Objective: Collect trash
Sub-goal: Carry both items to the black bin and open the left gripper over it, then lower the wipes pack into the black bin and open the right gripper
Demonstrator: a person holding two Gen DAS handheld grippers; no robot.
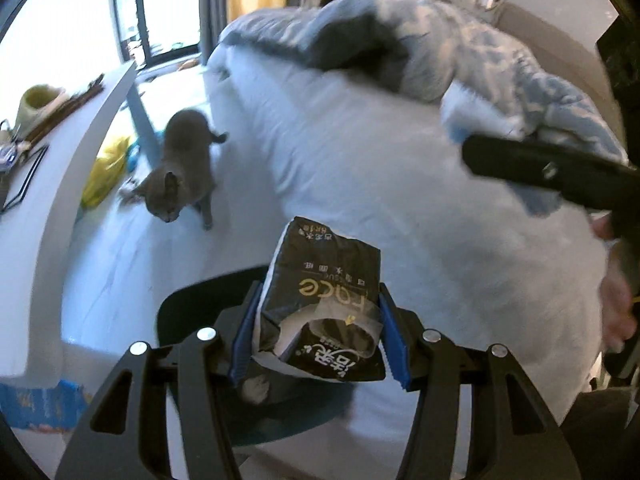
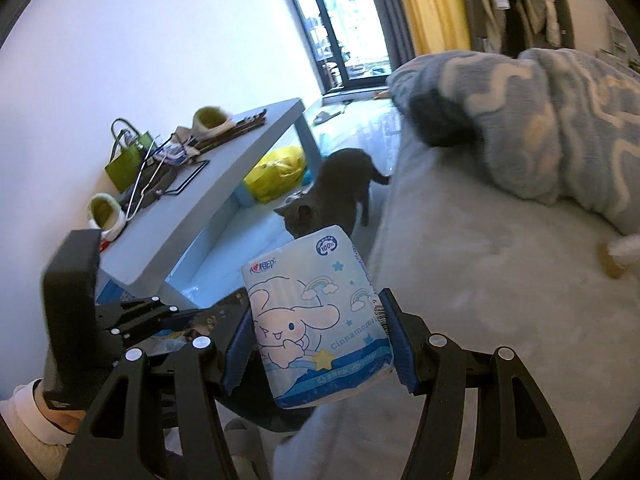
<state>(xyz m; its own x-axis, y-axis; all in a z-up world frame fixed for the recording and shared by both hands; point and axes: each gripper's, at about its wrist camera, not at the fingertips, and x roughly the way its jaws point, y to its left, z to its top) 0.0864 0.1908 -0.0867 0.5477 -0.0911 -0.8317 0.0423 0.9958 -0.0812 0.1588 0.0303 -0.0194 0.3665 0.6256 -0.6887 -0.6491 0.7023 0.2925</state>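
In the left wrist view my left gripper (image 1: pixel 318 340) is shut on a black tissue pack (image 1: pixel 320 296) with gold lettering; its torn top shows white tissue. A dark round bin (image 1: pixel 188 312) lies below it, partly hidden. My right gripper (image 2: pixel 318 344) is shut on a pale blue cartoon tissue pack (image 2: pixel 316 320), held upright between the blue pads. The other gripper's black body (image 2: pixel 72 312) and a white sleeve (image 2: pixel 24 404) show at the left of the right wrist view. In the left wrist view the right gripper's dark body (image 1: pixel 552 172) crosses the right edge.
A grey cat (image 1: pixel 180 176) stands on the floor between a low white table (image 2: pixel 224 184) and the bed (image 1: pixel 400 200). A blue patterned blanket (image 2: pixel 552 120) lies on the bed. A yellow bag (image 2: pixel 276 172) sits under the table. Slippers and a green bag (image 2: pixel 128 160) rest on it.
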